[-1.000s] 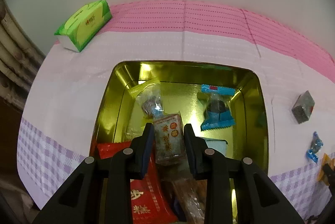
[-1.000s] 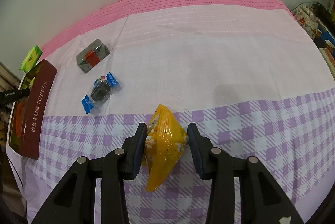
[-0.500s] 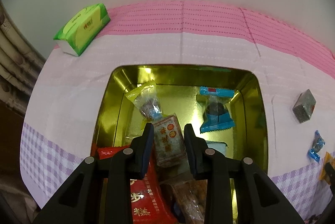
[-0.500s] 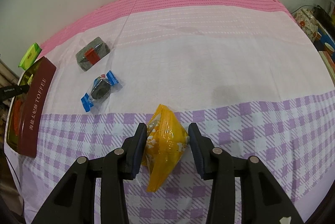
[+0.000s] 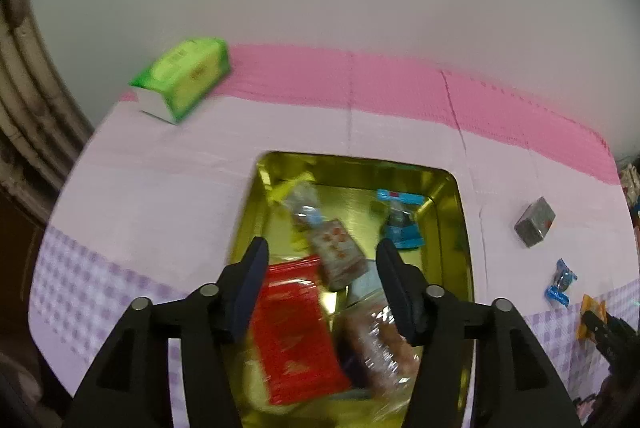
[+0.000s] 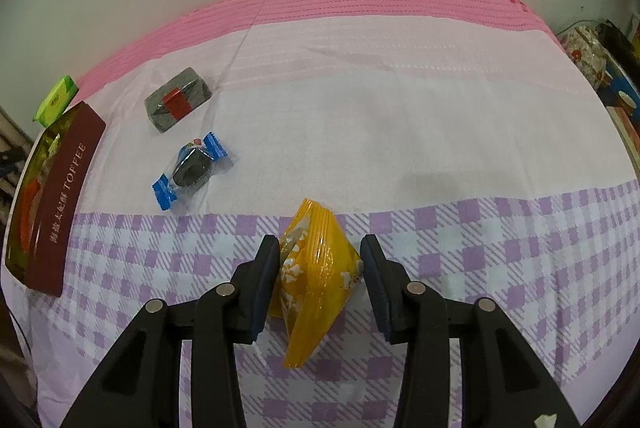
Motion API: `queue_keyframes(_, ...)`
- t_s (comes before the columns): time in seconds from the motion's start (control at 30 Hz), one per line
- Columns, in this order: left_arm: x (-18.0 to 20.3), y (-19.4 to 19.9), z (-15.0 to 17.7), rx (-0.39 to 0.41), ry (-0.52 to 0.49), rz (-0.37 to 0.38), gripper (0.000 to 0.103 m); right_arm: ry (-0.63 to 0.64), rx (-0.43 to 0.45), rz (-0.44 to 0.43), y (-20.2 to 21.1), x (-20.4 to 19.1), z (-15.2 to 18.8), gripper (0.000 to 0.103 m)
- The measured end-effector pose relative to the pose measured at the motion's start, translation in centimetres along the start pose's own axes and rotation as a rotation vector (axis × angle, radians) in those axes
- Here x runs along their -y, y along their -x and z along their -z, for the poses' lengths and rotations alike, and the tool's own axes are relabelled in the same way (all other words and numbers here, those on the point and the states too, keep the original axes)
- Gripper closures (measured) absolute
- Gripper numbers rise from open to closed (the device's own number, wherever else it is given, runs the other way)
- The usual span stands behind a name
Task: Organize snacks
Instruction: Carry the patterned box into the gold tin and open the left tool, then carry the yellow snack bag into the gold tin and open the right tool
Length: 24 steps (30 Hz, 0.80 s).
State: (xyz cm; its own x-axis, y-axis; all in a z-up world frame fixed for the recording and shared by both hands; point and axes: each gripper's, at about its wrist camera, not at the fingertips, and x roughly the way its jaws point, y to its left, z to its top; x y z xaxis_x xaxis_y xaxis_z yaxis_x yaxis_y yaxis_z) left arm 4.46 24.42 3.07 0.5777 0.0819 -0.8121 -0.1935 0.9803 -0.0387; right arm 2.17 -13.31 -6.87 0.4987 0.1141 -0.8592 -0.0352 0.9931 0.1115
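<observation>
A gold-lined tin [image 5: 464,228] holds several snacks: a red packet [image 5: 296,332], a clear-wrapped brown bar [image 5: 340,252], a blue-wrapped candy [image 5: 400,224]. My left gripper [image 5: 322,268] is open above the tin and holds nothing. My right gripper [image 6: 320,268] straddles a yellow snack packet [image 6: 316,268] on the cloth; its left pad touches the packet and the right pad stands just off it. The tin's maroon side [image 6: 60,195] shows at the left in the right wrist view.
A blue-wrapped dark candy [image 6: 190,167] and a grey block with a red label [image 6: 178,103] lie on the cloth between tin and yellow packet. A green tissue pack [image 5: 184,79] lies at the back left. Cluttered items [image 6: 600,59] sit past the right edge.
My left gripper has opened, let go of the clear-wrapped bar into the tin, and pulled up and back. My right gripper has opened slightly around the yellow packet.
</observation>
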Motion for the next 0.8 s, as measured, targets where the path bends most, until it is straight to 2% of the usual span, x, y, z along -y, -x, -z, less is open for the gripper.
queue_keyframes(0.13,-1.8,3.1,1.2,0.107,-0.011,-0.088,0.031,0.023,-0.013,0.017,-0.1,-0.2,-0.2,0.063)
queue_keyframes(0.23,-3.2,3.9,2.1,0.142,-0.004,-0.118,0.029,0.04,-0.016,0.037,-0.1,-0.1,-0.3,0.064)
queue_keyframes(0.47,-5.0,3.9,3.4,0.14,0.02,-0.143,0.028,0.02,-0.025,0.065,0.3,0.4,-0.5,0.068)
queue_keyframes(0.63,-6.1,3.2,3.6,0.122,0.068,-0.151,0.024,0.027,0.02,0.09,1.9,-0.5,-2.2,0.068)
queue_keyframes(0.8,-7.8,2.9,3.7,0.109,0.124,-0.164,0.022,0.114,0.071,0.005,3.8,-4.4,-5.3,0.068)
